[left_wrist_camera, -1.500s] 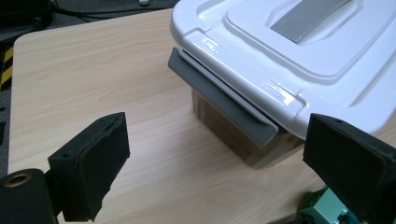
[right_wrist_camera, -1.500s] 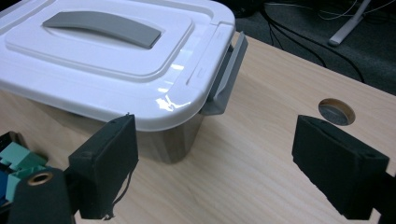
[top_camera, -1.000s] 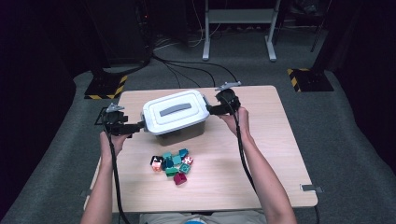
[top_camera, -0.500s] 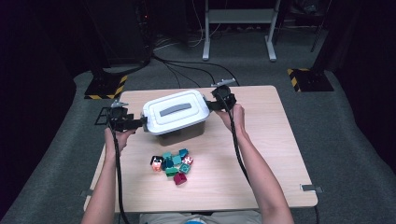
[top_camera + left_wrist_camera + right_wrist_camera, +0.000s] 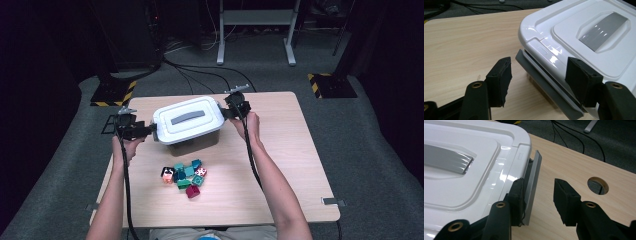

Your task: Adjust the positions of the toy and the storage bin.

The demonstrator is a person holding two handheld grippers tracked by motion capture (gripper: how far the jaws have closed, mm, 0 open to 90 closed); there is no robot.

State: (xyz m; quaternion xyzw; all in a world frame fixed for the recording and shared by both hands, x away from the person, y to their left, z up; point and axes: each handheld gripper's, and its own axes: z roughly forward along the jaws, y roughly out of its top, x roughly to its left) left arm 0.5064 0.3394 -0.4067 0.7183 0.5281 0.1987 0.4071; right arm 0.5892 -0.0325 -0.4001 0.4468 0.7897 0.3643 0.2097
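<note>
A white lidded box (image 5: 189,122) with a grey handle stands mid-table. My left gripper (image 5: 146,129) is at its left end. There the jaws have just been closing around the grey latch flap (image 5: 544,82) and the lid's rim (image 5: 554,53). One pad (image 5: 499,78) stands just clear of the flap and the other pad (image 5: 581,81) sits over the lid. My right gripper (image 5: 227,110) is at the right end, its jaws also closing. One pad (image 5: 517,195) lies against the right latch flap (image 5: 532,182). The other pad (image 5: 565,202) stands apart from it.
Several small coloured blocks (image 5: 186,177) lie in a cluster in front of the box. A round cable hole (image 5: 598,185) is cut in the wooden tabletop (image 5: 280,170) right of the box. Cables trail from both grippers along the person's forearms.
Both grippers have edged in toward the ends of the box, and their jaws have narrowed around the latch flaps. The box and the blocks have stayed put.
</note>
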